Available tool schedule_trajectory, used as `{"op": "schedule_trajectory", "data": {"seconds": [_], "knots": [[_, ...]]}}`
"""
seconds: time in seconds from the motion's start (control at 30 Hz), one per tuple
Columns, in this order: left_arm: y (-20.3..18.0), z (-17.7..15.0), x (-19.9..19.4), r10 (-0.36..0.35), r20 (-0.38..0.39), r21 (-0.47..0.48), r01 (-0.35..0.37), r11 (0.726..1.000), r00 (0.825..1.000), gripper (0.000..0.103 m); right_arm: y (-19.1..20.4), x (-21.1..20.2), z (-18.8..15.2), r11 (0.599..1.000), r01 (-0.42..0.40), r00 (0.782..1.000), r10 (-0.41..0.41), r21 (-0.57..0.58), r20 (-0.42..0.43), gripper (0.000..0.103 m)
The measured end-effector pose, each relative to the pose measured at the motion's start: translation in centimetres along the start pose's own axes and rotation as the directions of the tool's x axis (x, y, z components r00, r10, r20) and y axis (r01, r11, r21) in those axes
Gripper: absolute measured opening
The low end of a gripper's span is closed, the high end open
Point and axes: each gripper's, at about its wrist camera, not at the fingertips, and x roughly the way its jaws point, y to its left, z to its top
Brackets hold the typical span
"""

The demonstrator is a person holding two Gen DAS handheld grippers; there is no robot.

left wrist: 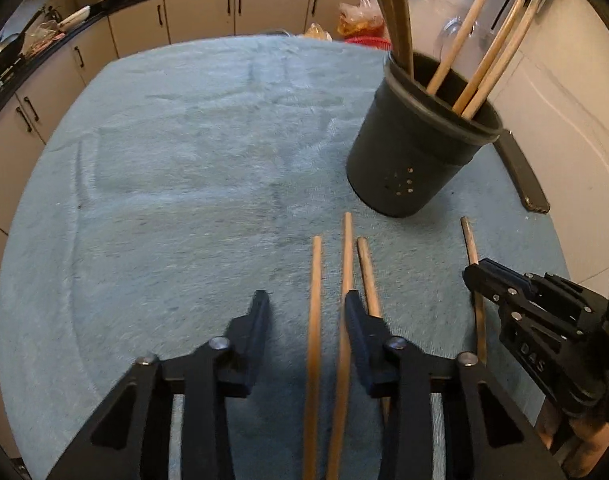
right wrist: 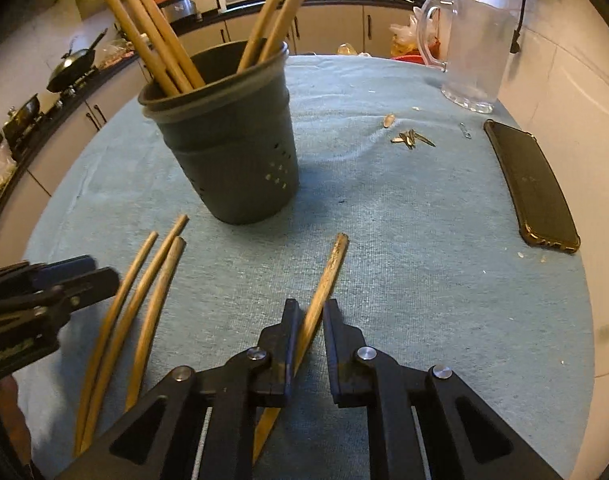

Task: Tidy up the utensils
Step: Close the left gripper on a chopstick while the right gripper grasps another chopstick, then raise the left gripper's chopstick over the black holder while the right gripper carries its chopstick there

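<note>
Left tool points steeply downward, jaws apart, nothing pinched; right tool angled likewise, jaws narrowed almost together.

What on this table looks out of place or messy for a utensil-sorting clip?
Small seed-like husks and pale crumbs lie scattered on the blue cloth between the dark holder and the phone. Four chopsticks, including one worn, stained one, lie loose outside the holder.

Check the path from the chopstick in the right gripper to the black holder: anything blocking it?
Nothing visible. Bare blue towel lies between the lone chopstick in the right gripper and the black holder. The three loose chopsticks and phone lie off to either side.
</note>
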Motion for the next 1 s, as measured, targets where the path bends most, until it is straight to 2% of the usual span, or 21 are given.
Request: {"op": "schedule_trajectory", "data": {"seconds": [0.03, 0.07, 0.1, 0.27, 0.37, 0.57, 0.7, 0.77, 0.8, 1.0], "knots": [[-0.1, 0.1, 0.5, 0.008, -0.017, 0.0, -0.008, 1.0, 1.0, 0.016, 0.0, 0.1, 0.1, 1.0, -0.017, 1.0, 0.017, -0.002, 0.006, 0.015], [-0.1, 0.3, 1.1, 0.012, -0.037, -0.006, -0.012, 1.0, 0.999, 0.014, 0.0, 0.1, 0.1, 1.0, -0.027, 1.0, 0.027, -0.004, 0.009, 0.015], [-0.2, 0.4, 1.1, 0.018, -0.015, -0.006, -0.018, 1.0, 1.0, 0.014, -0.2, 0.2, 0.1, 0.999, -0.042, 0.999, 0.042, -0.005, 0.012, 0.017], [-1.2, 1.8, 1.9, 0.075, -0.035, 0.011, -0.075, 0.997, 0.997, 0.014, -0.1, 0.7, 0.6, 0.988, -0.155, 0.988, 0.155, -0.005, 0.011, 0.018], [-1.1, 2.1, 2.0, 0.081, -0.055, 0.016, -0.08, 0.997, 0.995, 0.014, 0.0, 0.6, 0.5, 0.965, -0.261, 0.965, 0.261, 0.033, -0.005, 0.018], [-0.2, 1.2, 1.0, 0.122, -0.055, -0.013, -0.123, 0.992, 0.991, 0.014, -0.1, 1.1, 0.9, 0.964, -0.261, 0.964, 0.263, 0.038, -0.042, 0.018], [-1.1, 1.9, 1.6, 0.161, -0.046, 0.003, -0.161, 0.987, 0.986, 0.015, 0.2, 2.0, 2.5, 0.963, -0.266, 0.96, 0.269, 0.042, -0.077, 0.019], [-1.0, 2.3, 1.7, 0.152, -0.05, 0.01, -0.151, 0.988, 0.987, 0.013, 0.2, 2.6, 3.5, 0.965, -0.258, 0.962, 0.261, 0.045, -0.076, 0.018], [-0.7, 2.2, 1.6, 0.15, -0.049, 0.009, -0.15, 0.989, 0.987, 0.006, 0.3, 2.7, 3.6, 0.967, -0.253, 0.964, 0.256, 0.043, -0.077, 0.018], [3.0, -0.9, -0.2, 0.126, -0.036, -0.051, -0.128, 0.99, 0.991, 0.006, 1.1, 2.1, 3.2, 0.977, -0.214, 0.974, 0.214, 0.009, -0.071, 0.018]]}}
